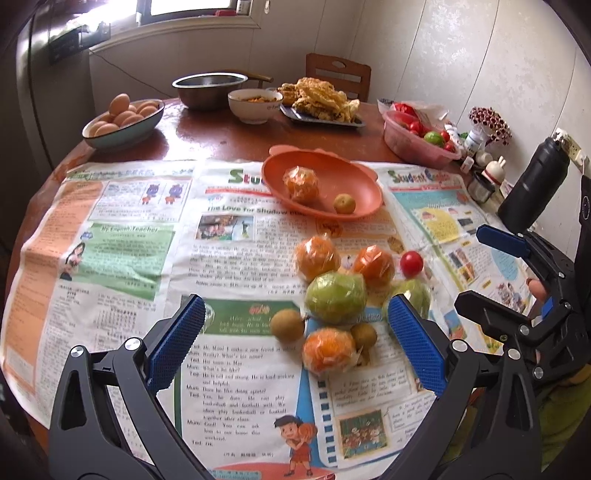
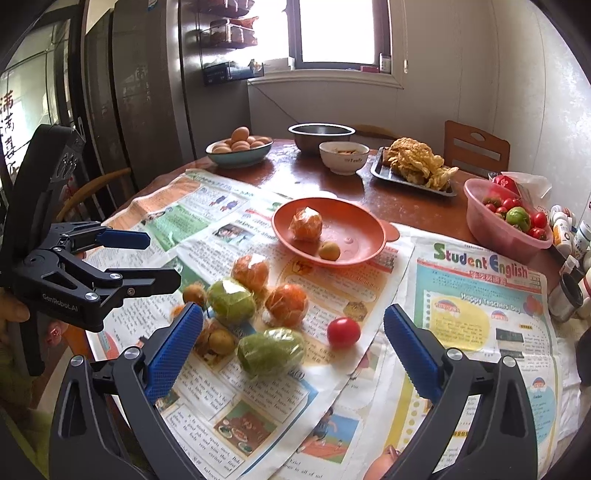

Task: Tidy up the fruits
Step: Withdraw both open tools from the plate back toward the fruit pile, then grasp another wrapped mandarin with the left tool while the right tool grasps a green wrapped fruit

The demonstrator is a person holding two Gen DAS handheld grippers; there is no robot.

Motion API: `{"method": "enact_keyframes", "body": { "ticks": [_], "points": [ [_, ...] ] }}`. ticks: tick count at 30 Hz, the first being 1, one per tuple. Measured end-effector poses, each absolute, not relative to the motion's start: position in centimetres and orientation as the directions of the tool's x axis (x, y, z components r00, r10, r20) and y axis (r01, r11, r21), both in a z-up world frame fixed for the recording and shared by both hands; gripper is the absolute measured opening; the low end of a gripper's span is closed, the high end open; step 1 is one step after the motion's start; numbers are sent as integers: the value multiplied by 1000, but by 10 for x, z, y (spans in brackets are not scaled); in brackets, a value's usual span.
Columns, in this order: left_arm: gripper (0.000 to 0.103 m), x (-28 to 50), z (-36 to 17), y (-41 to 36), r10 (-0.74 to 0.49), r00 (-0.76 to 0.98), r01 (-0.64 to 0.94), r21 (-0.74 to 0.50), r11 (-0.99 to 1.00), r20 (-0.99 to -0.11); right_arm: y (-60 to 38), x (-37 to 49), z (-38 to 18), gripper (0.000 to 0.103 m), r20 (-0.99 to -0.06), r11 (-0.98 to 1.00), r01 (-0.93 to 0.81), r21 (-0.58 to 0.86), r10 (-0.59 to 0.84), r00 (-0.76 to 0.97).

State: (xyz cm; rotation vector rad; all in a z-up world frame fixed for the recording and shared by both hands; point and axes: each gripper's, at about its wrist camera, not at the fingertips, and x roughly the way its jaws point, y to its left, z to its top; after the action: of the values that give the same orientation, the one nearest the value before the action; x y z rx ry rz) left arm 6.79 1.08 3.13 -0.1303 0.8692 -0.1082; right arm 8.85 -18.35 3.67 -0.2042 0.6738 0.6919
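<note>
Left claw [image 1: 295,343] sat wide, nothing between its blue pads, hanging low over the newspaper [image 1: 129,258] that covered the near half of the tabletop [image 1: 221,133]. Right claw [image 2: 293,339] was spread wide too, empty, w/ the left claw's body showing at the left edge of its view. Closest fruit in the left wrist view: a wrapped orange [image 1: 327,350] w/ two small brown fruits touching or just beside it, one to its left [image 1: 287,325], one to its right [image 1: 364,335]. Just behind, a wrapped green fruit [image 1: 335,297], and a second green one [image 1: 415,295] partly hidden by the right pad. Then two more wrapped oranges [image 1: 317,257] [image 1: 373,266] side by side, and a cherry tomato [image 1: 411,263] near the right-hand one, apart from it. Past the cluster, the orange plate [image 1: 354,177] sat on the paper's far edge, holding one wrapped orange [image 1: 301,184] and one small yellowish fruit [image 1: 344,204], the two not touching. Farther back on bare wood: pink tub [image 1: 402,142] of tomatoes at right, bowl of eggs [image 1: 122,123] at left, a white bowl [image 1: 254,105], a steel basin [image 1: 208,86] and a tray of fried food [image 1: 319,99] between them. Chair [image 1: 338,75] and window [image 1: 192,7] beyond.
</note>
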Motion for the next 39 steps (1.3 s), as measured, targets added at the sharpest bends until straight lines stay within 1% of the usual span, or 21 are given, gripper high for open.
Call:
{"method": "enact_keyframes", "body": {
  "ticks": [15,18,19,20,22,23,24,28,29,33,36,39],
  "points": [
    [93,54,1,9,-183,579,55,-186,981,-794,-187,80,13,98,-671,771,-635,46,494,553],
    [87,55,-4,8,-207,565,68,-205,976,-798,-189,79,11,98,-674,772,-634,45,492,552],
    [82,56,-7,7,-209,560,69,-207,976,-802,-190,79,10,98,-674,771,-635,47,493,549],
    [80,56,-8,6,-219,555,75,-214,974,-803,-191,79,8,98,-677,774,-631,48,490,549],
    [70,58,-11,3,-244,542,91,-233,968,-804,-192,80,7,98,-679,776,-628,51,488,549],
    [68,58,-13,2,-252,538,98,-237,967,-804,-193,80,6,98,-680,777,-627,52,487,548],
    [64,59,-14,1,-267,533,105,-250,962,-803,-194,81,4,98,-682,780,-623,53,484,548],
    [57,63,-19,-4,-287,518,115,-267,957,-806,-196,83,2,98,-685,783,-620,57,482,546],
    [53,64,-20,-5,-292,517,116,-272,955,-805,-197,84,1,98,-685,781,-621,57,483,545],
    [51,66,-21,-6,-294,519,124,-270,955,-802,-195,88,-5,98,-696,777,-626,67,486,528],
    [44,68,-21,-4,-291,523,122,-267,956,-801,-191,91,-8,98,-702,769,-635,77,494,513],
    [41,68,-21,-2,-299,523,125,-275,953,-798,-187,94,-11,98,-703,759,-646,85,505,501]
  ]
}}
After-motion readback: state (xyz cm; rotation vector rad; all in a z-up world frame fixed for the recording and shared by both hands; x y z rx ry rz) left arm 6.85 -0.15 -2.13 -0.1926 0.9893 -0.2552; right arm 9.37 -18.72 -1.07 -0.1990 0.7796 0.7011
